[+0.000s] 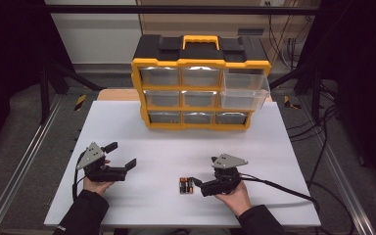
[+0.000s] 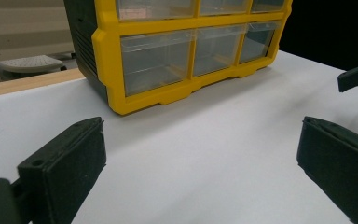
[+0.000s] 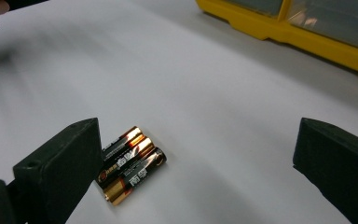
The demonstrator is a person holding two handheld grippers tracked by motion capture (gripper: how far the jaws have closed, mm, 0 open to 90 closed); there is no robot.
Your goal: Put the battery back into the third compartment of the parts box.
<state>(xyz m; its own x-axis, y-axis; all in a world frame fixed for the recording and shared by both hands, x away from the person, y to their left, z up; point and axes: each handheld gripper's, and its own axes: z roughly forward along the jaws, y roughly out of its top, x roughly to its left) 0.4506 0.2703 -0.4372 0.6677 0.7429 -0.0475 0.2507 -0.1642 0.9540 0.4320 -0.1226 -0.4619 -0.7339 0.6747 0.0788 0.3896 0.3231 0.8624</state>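
Your yellow drawer cabinet [image 1: 200, 83] stands at the table's [image 1: 127, 122] far edge with its top right drawer [image 1: 245, 88] pulled out, likely to receive the batteries [image 1: 186, 185] lying just beside your right gripper [image 1: 199, 185], jaws spread and empty, while your left gripper [image 1: 121, 157] waits wide apart, holding nothing.

Overhead light, white table [image 1: 152, 132] bright and even, surroundings near black. High view soft, low-res. Glare on the organizer's [image 1: 199, 83] clear drawers and on the batteries [image 3: 130, 163] in the right gripper view. Faint soft shadows under the organizer. Both gripper views: near jaws slightly blurred, far top corners smeared
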